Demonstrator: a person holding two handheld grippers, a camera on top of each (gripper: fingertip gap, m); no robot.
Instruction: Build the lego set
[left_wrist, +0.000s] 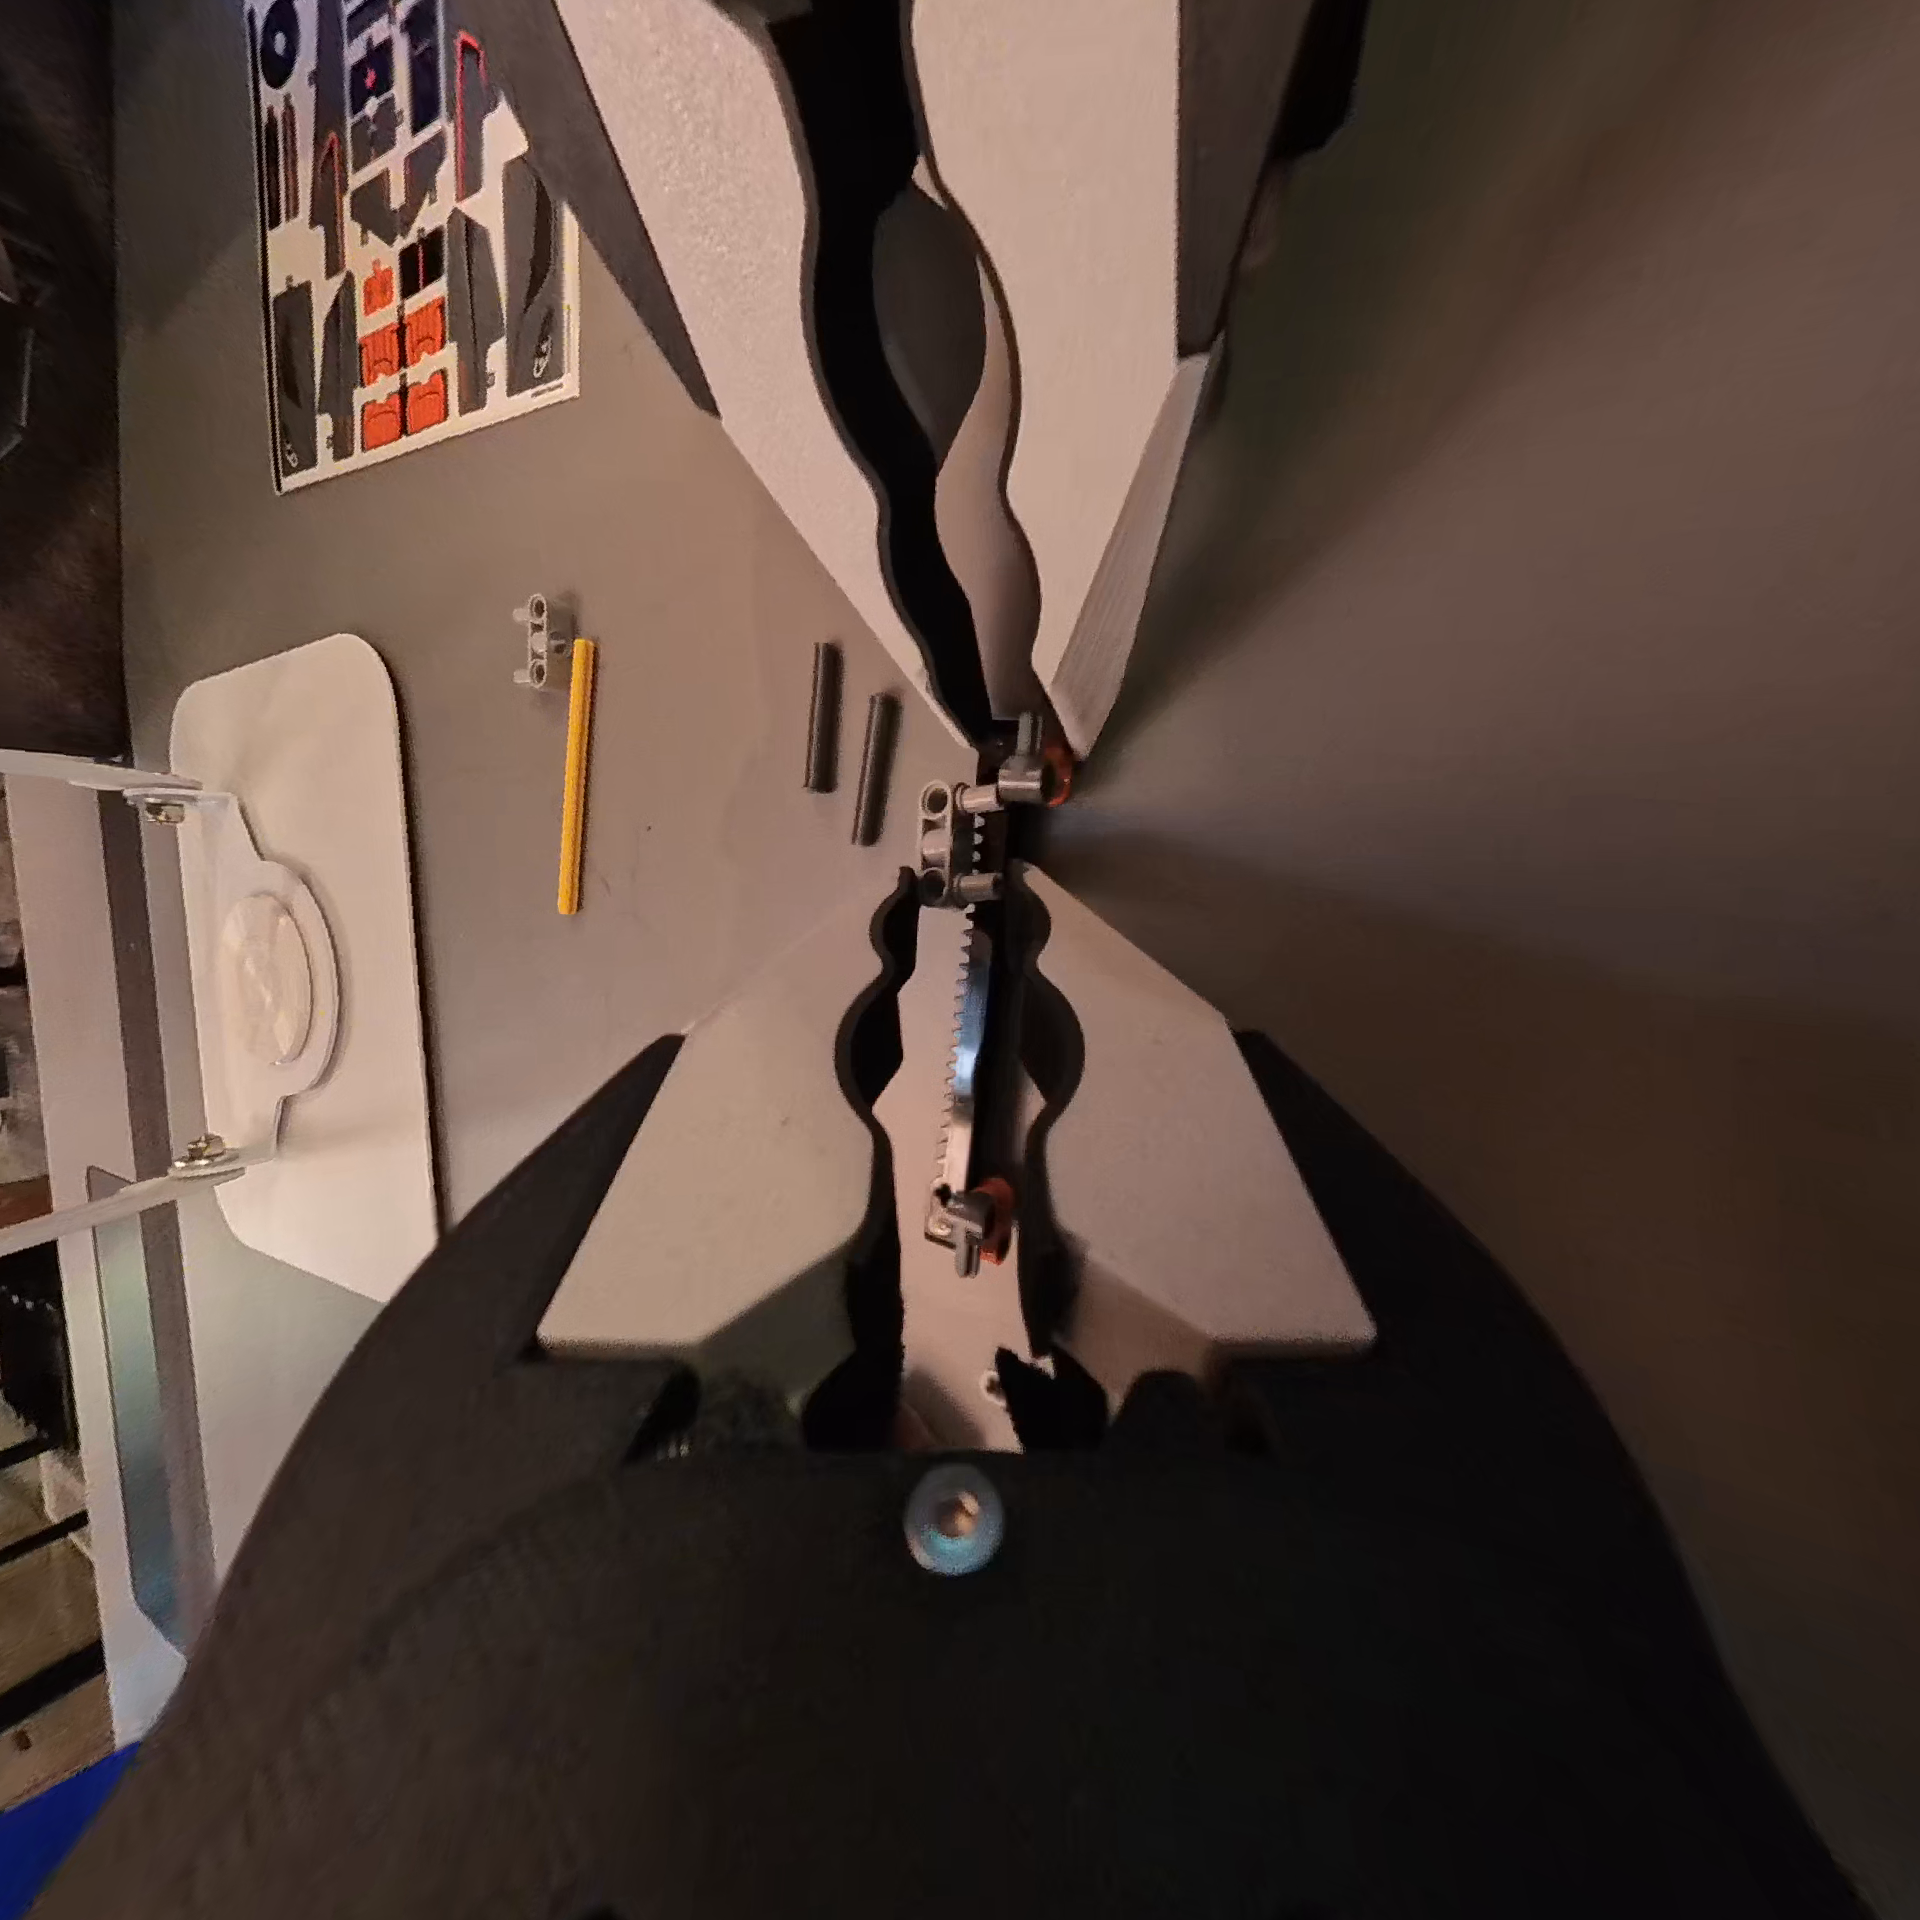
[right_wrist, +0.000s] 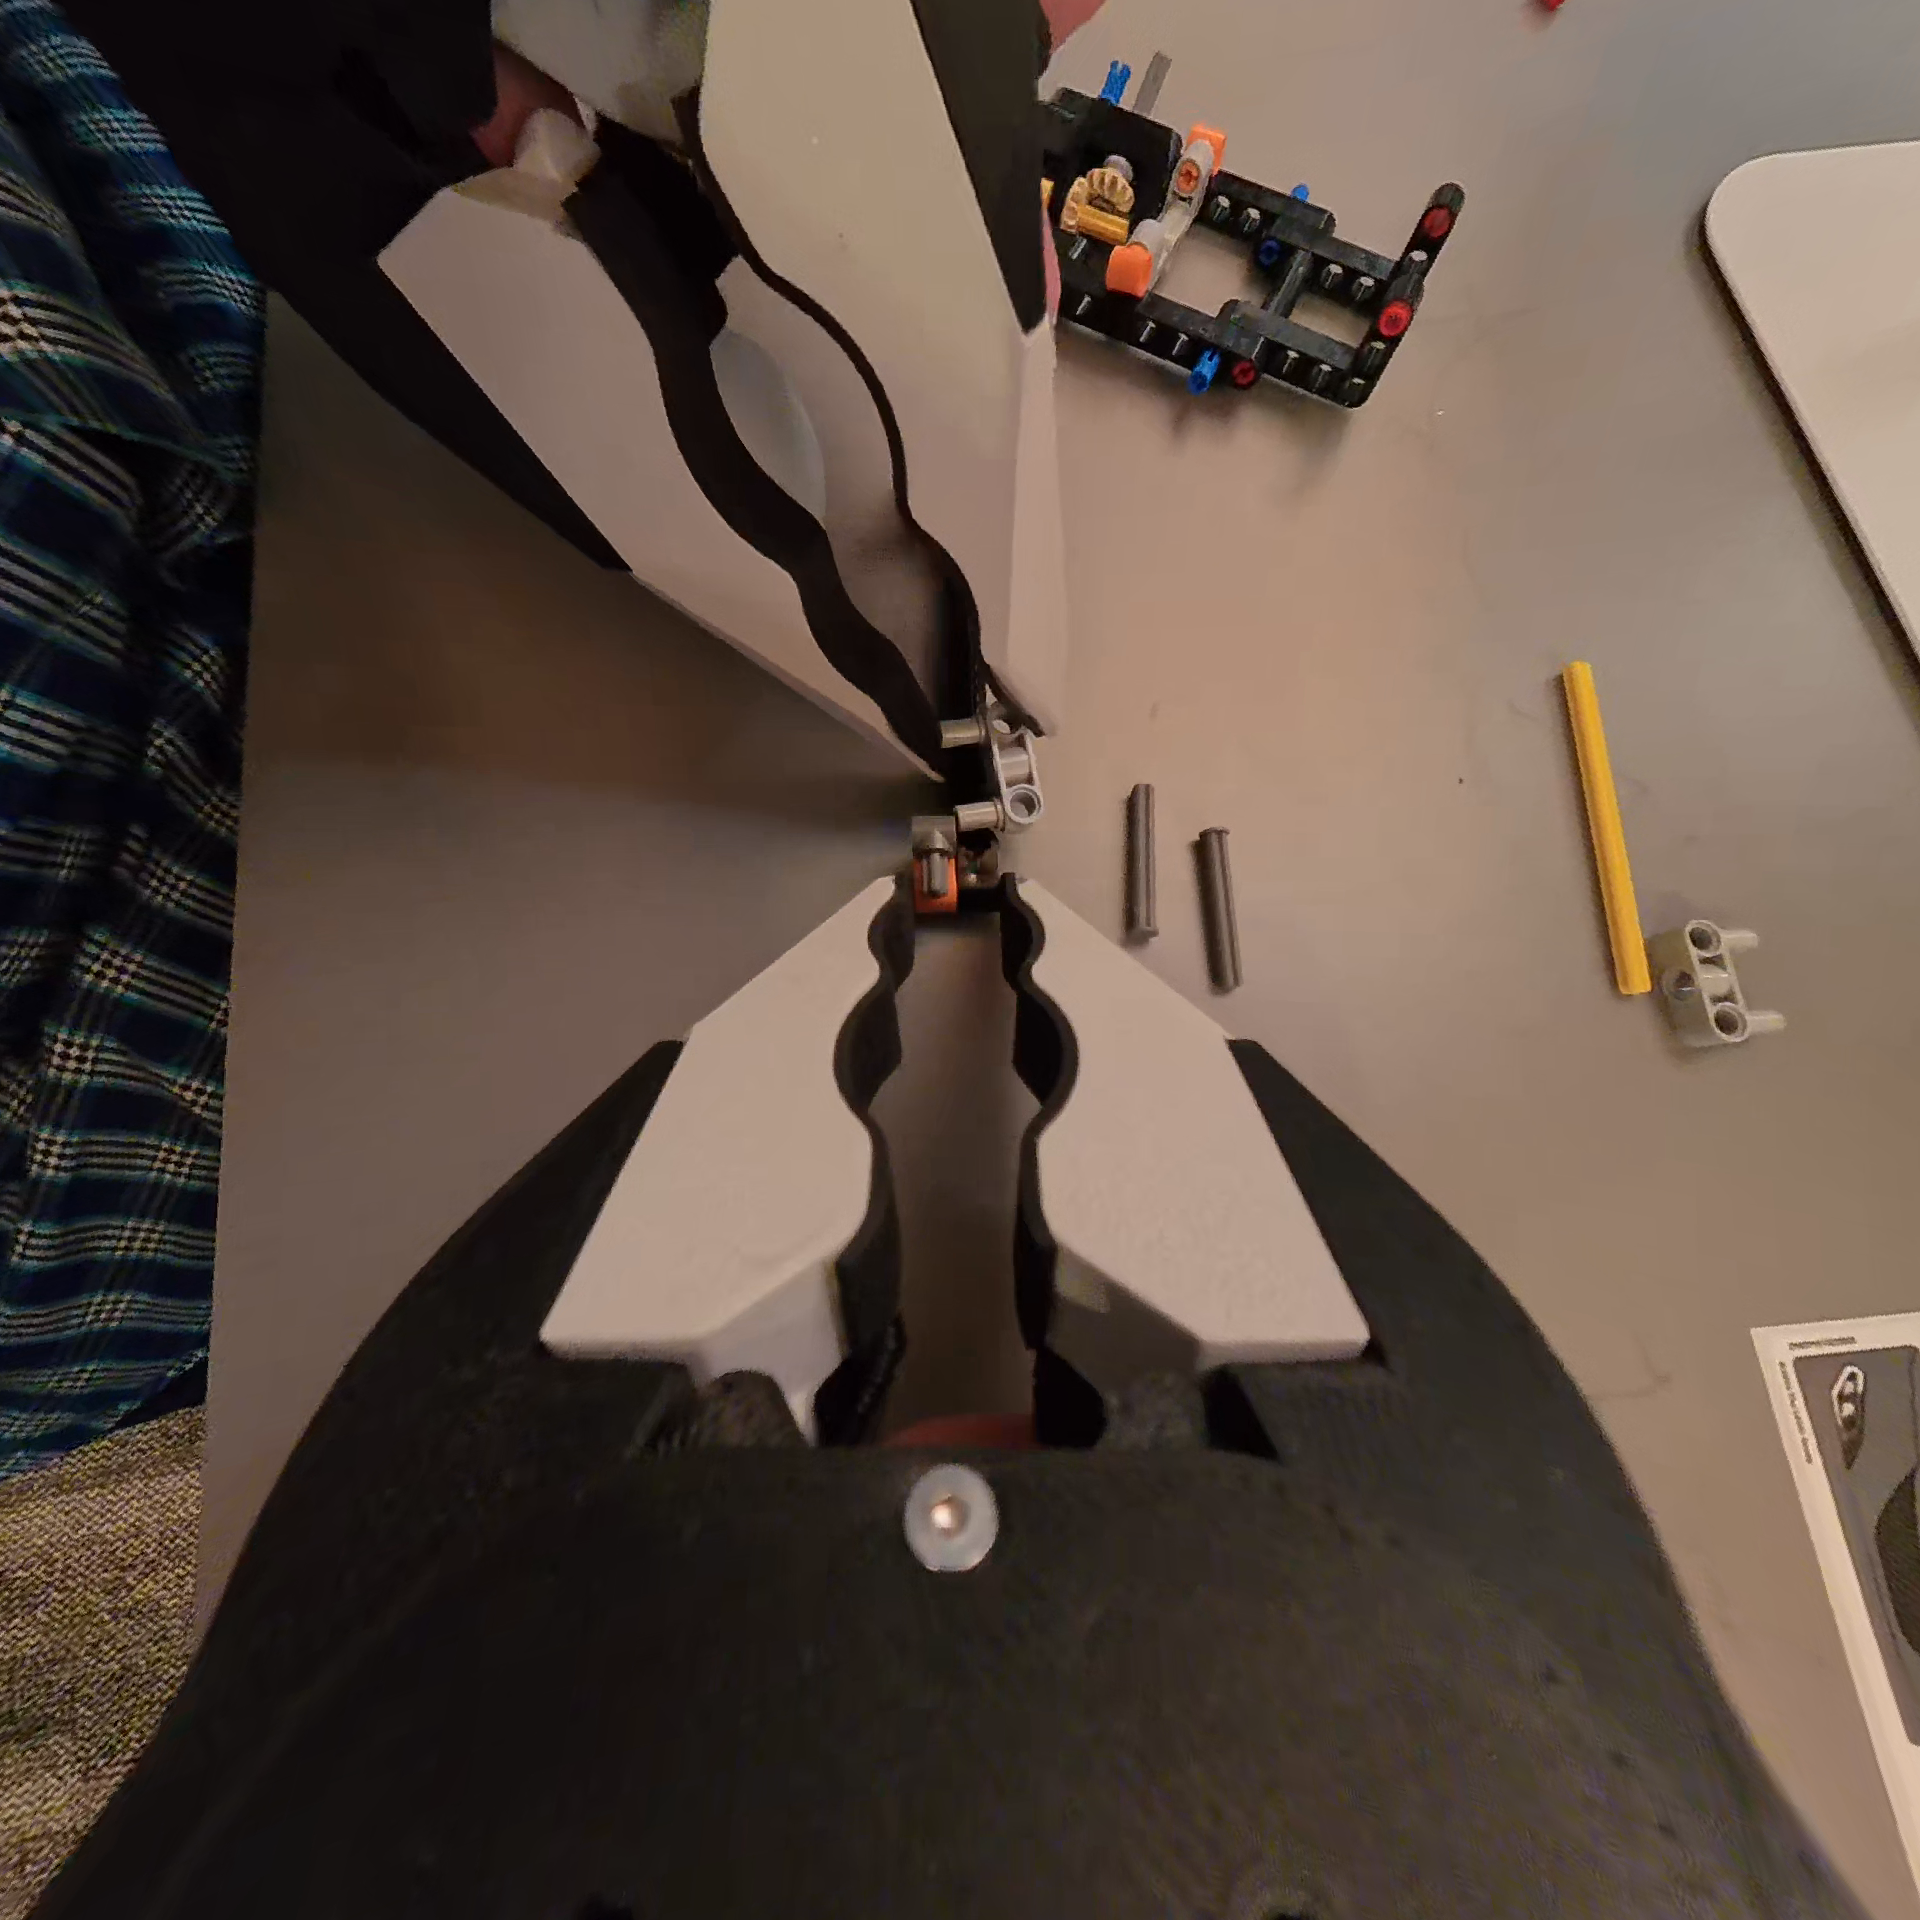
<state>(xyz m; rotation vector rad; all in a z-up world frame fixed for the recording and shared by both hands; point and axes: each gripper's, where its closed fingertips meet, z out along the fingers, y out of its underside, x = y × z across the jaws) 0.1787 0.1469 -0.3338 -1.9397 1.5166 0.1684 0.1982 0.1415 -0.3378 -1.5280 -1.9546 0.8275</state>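
Observation:
A slim rack assembly (left_wrist: 971, 1039), a black beam with a grey toothed rack, grey pins and orange bushes, lies lengthwise between my left gripper's fingers. My left gripper (left_wrist: 971, 883) is shut on it above the grey table. My right gripper (left_wrist: 1023, 738) comes in from the far side and pinches the assembly's far end at an orange bush (left_wrist: 1055, 777). In the right wrist view my right gripper (right_wrist: 956, 888) is shut on that orange and grey end piece (right_wrist: 935, 873). The left gripper (right_wrist: 987, 727) meets it tip to tip, with a grey connector (right_wrist: 1013, 774) between them.
On the table (right_wrist: 1351, 623) lie two dark grey axles (right_wrist: 1140, 862) (right_wrist: 1218, 906), a yellow axle (right_wrist: 1605, 826) and a light grey pin connector (right_wrist: 1709, 982). A black frame build (right_wrist: 1268, 281) sits farther off. A white board (right_wrist: 1829, 353), a printed sheet (right_wrist: 1849, 1507) and a sticker sheet (left_wrist: 416, 239) are near the edges. My two grippers' fingertips are within a few centimetres of each other. The yellow axle (right_wrist: 1605, 826) is about equally far from each gripper, around 12 cm. It turns up in the left wrist view (left_wrist: 576, 772) as well.

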